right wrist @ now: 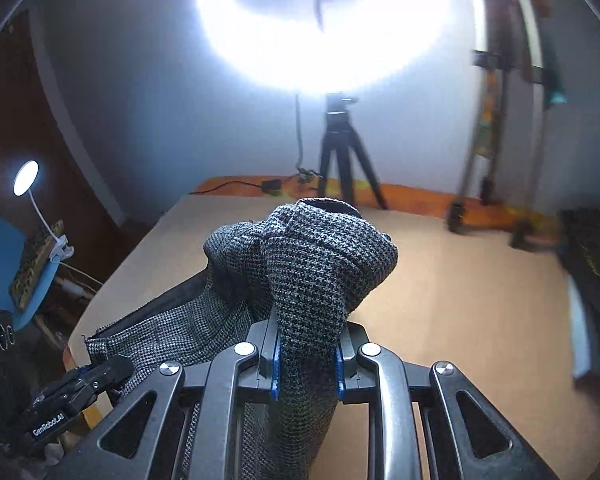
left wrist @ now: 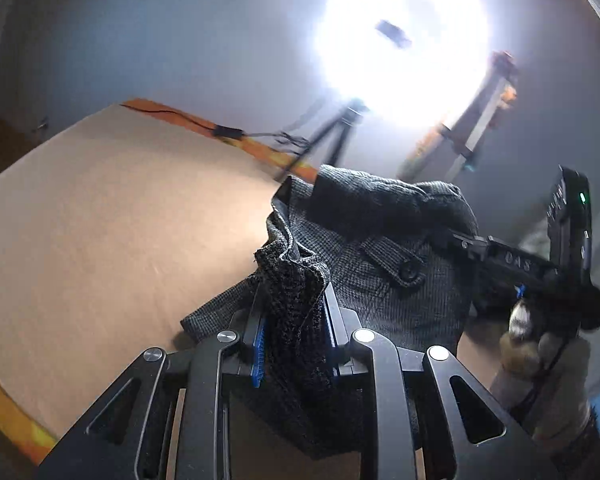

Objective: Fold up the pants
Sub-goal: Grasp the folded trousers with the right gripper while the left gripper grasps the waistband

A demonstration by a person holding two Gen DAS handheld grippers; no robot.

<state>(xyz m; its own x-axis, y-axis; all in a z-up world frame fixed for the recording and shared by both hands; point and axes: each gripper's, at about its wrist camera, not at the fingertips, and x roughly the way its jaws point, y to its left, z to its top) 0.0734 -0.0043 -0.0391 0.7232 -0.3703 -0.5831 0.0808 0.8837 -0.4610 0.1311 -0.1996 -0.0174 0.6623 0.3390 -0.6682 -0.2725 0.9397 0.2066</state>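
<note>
Left wrist view: the left hand-held gripper [left wrist: 296, 336] is clamped on a bunched fold of the pants [left wrist: 380, 264], with fabric pinched between its 2 blue-edged pads. The garment hangs from that grip and spreads rightward, where the right hand-held gripper [left wrist: 460, 240] bites into its far edge. Only this view shows a flap with a dark round button [left wrist: 409, 273] on the pants, and a gloved hand [left wrist: 540, 352] holding the right tool. The right tool's black body carries raised lettering that reads roughly "DAS"; a small green light glows on it. One trailing corner of cloth appears to reach the tan surface [left wrist: 100, 220]; contact is uncertain.

Right wrist view: the right hand-held gripper [right wrist: 306, 352] is likewise closed on the pants [right wrist: 324, 264], the cloth rising in a rounded hump above the pads. Only this view shows the left hand-held gripper [right wrist: 112, 368] from outside, at lower left, holding the opposite edge; a white label on its body reads "GenRobot.AI". Also seen only here: a small lit desk lamp [right wrist: 26, 178] on a white bendable neck, and a dark object at the right edge, too blurred to identify.

Materials: the pants are a coarse woven fabric in a fine dark grey and light grey check. The surface is smooth, matte and tan, with an orange border. Both tools are black with round silver pivot pins. Both views show a black tripod [right wrist: 346, 152] beneath a very bright ring light [right wrist: 324, 24].
</note>
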